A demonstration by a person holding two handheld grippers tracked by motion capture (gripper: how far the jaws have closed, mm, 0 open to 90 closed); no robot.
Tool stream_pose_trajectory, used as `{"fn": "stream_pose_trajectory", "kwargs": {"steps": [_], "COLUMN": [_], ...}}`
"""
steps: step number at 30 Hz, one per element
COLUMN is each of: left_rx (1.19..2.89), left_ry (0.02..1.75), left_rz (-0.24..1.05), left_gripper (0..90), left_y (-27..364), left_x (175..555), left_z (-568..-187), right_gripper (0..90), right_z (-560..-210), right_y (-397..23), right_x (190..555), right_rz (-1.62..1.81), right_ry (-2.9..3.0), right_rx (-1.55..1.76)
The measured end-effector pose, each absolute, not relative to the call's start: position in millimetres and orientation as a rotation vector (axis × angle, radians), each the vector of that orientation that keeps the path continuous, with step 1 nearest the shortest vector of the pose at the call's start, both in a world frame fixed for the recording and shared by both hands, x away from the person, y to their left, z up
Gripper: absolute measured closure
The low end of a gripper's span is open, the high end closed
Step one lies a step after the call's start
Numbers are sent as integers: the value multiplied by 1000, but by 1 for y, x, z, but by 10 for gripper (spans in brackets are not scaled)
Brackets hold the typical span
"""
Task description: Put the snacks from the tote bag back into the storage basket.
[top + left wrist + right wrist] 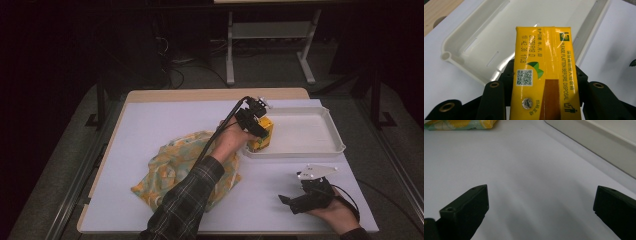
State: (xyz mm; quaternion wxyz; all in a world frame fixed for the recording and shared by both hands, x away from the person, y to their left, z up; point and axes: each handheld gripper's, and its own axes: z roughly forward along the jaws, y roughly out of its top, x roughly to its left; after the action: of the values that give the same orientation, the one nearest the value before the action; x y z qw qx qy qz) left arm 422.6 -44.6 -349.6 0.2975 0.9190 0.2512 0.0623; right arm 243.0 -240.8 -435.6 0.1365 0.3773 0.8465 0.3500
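While my left hand-held gripper pinches the yellow carton over the white tray's near-left corner, my right hand-held gripper rests spread wide on the tabletop

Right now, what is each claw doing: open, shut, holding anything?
Left claw: shut on the yellow drink carton, over the white tray.
Right claw: open, nothing between its jaws, low over the table.

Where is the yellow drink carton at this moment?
The yellow drink carton is clamped in the left claw, at the near-left corner of the white tray in the high view, just right of the patterned cloth.
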Motion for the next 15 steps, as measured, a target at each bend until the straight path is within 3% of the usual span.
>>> {"fn": "stream_pose_trajectory", "kwargs": {"steps": [15], "left_rx": [2482], "left_ry": [655], "left_rz": [166], "left_gripper": [526], "left_y": [-49], "left_x": [421], "left_z": [-360], "right_gripper": [0], "right_z": [-436], "right_y": [-241], "right_x": [243], "right_rz": [1009], "right_ry": [2456], "right_rx": [1084]}}
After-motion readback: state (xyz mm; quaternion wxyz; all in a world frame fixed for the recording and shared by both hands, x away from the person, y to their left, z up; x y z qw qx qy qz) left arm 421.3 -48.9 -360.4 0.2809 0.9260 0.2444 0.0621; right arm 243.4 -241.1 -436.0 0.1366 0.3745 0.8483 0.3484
